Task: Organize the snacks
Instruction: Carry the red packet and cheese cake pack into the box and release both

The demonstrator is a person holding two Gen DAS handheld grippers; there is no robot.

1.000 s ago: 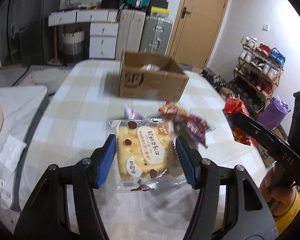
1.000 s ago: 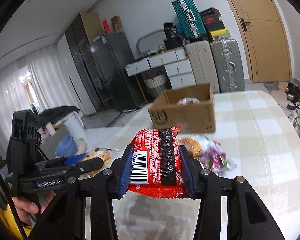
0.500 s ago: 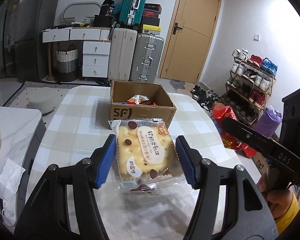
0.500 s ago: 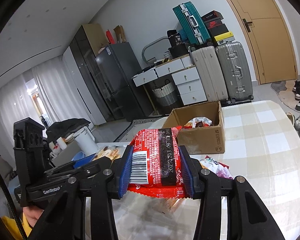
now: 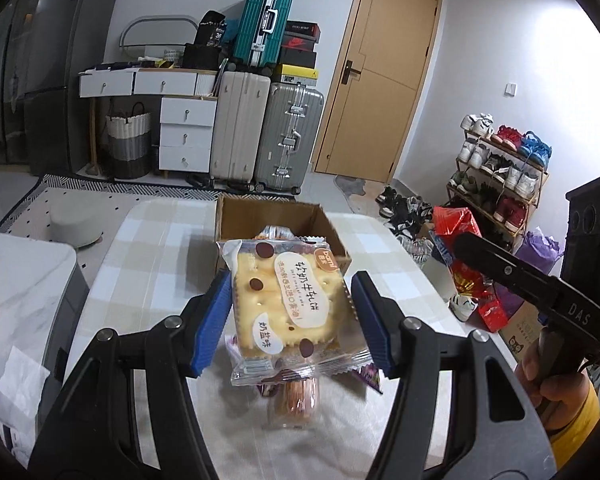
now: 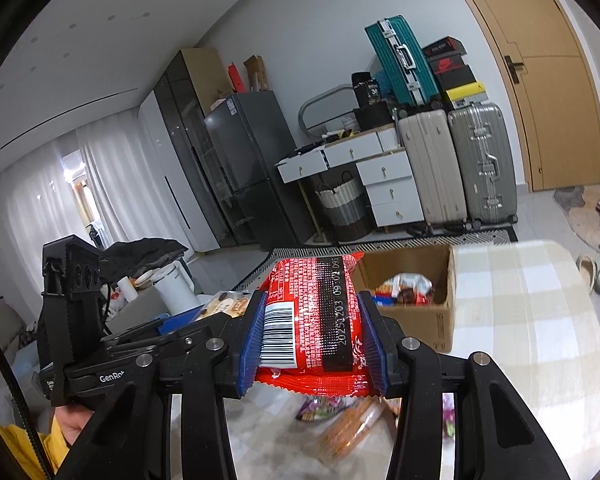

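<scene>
- The left gripper's [image 5: 291, 316] blue jaws are clenched on the sides of a clear-wrapped biscuit pack [image 5: 288, 308], holding it up above the table [image 5: 148, 248].
- The right gripper's [image 6: 312, 340] jaws grasp a red snack packet [image 6: 312, 312] by its two long edges, barcode side up, also off the table.
- An open cardboard box [image 6: 432, 320] stands on the checked tablecloth beyond both grippers; several wrapped snacks lie inside it.
- More loose snacks [image 6: 348, 428] lie on the table just below the held packets, blurred.
- From the left wrist view, the right gripper shows at the right edge with its red packet, held by a hand [image 5: 556, 384] in a yellow sleeve.
- Suitcases [image 5: 264, 128] and a white drawer unit [image 5: 186, 136] stand against the far wall.
</scene>
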